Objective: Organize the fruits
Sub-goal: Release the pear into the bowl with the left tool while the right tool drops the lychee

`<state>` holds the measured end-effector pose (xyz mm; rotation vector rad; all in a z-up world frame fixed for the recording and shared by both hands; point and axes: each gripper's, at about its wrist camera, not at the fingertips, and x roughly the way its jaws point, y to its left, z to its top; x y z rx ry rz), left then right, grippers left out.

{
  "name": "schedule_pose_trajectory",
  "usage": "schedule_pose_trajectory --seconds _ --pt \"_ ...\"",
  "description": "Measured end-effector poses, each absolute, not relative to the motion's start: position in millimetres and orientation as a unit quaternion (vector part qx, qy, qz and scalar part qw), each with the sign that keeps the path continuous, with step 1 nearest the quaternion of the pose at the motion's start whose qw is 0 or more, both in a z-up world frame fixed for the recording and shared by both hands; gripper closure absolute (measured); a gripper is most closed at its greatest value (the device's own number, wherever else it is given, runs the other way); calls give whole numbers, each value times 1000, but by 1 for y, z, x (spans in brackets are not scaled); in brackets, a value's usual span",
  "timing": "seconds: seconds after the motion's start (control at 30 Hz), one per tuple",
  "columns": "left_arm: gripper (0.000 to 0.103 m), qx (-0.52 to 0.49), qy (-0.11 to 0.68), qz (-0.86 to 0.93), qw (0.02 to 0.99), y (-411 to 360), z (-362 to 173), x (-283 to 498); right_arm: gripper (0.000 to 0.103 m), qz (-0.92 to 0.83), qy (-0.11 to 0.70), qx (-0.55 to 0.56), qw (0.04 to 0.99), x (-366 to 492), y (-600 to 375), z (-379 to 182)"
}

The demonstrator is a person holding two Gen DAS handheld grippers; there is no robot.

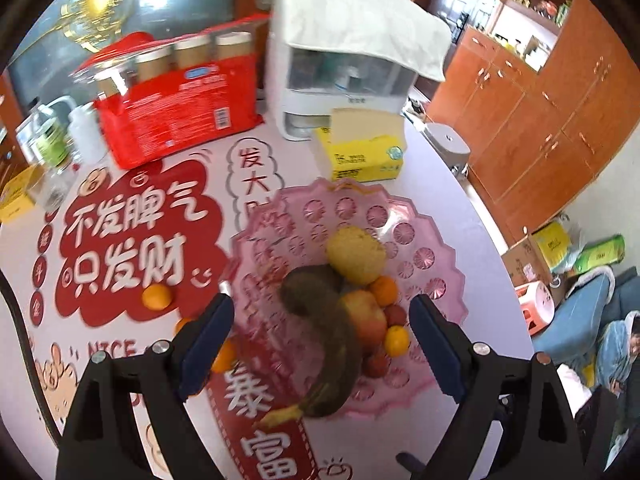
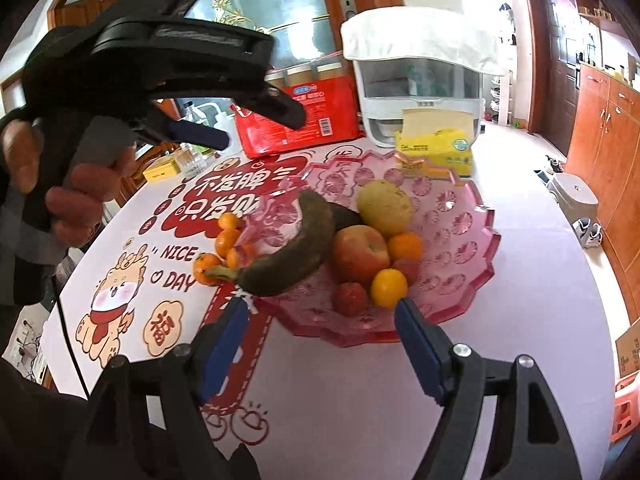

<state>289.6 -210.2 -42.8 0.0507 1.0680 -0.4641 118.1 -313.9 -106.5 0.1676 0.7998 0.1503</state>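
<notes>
Both claws spread, empty: left gripper [image 1: 322, 344] above the pink fruit bowl [image 2: 476, 264], right gripper [image 2: 320, 316] at its 6 o'clock rim. Banana [image 2: 294, 248], apple [image 2: 360, 254] already inside; small oranges [image 2: 228, 240] wait outside at 9 o'clock, presumably next.

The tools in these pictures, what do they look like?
Each tool, left and right, is black plastic with two angular arms, silver screws at the joints, and flat blue pads on the fingers. In the right wrist view, a hand grips the left tool's grey handle.
</notes>
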Motion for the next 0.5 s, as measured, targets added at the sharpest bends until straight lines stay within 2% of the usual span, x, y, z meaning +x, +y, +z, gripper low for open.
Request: schedule_pose_trajectory --seconds 0.5 --pt "15 -12 505 -182 844 -87 -33 255 27 76 413 118 900 112 -271 -98"
